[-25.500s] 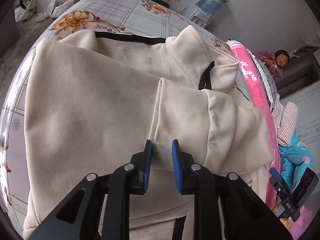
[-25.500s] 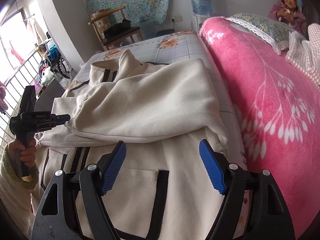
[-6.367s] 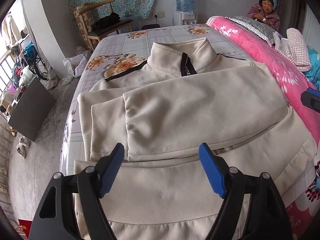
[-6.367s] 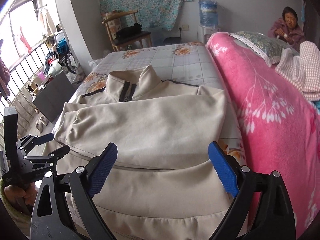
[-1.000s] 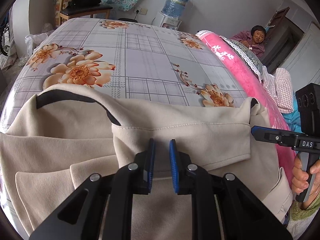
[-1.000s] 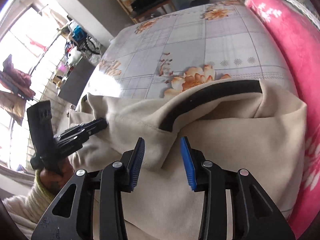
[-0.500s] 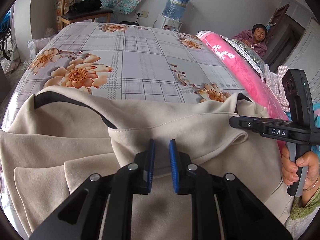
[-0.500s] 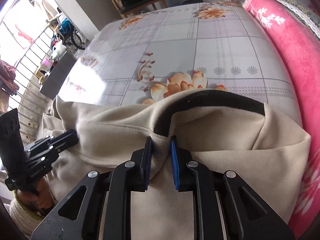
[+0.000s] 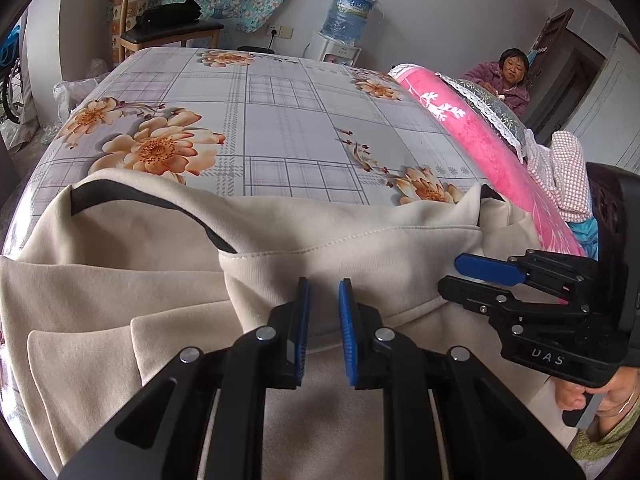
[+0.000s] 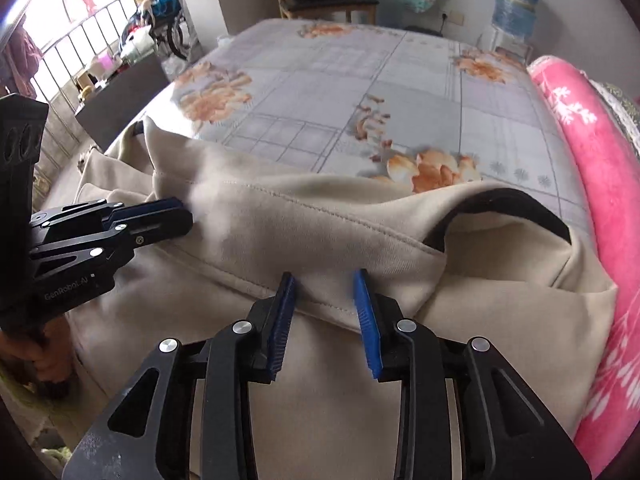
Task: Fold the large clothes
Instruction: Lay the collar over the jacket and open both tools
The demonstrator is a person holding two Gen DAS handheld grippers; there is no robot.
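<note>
Beige fleece jacket [image 9: 360,248] lies folded on the floral bed [image 9: 280,128]; left hand-held gripper [image 9: 323,300] pinches its hem, while the right hand-held gripper [image 10: 325,296], jaws just widening, straddles it loosely.

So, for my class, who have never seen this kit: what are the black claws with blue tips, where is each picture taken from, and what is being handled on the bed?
Each claw is a hand-held gripper with a camera looking along its fingers. One view looks over the left gripper, the other over the right gripper. On the floral bedsheet lies a folded beige jacket. The left gripper pinches its folded edge. The right gripper's jaws have just been opening; the edge sits between them, apparently unclamped. A pink blanket lies alongside.
</note>
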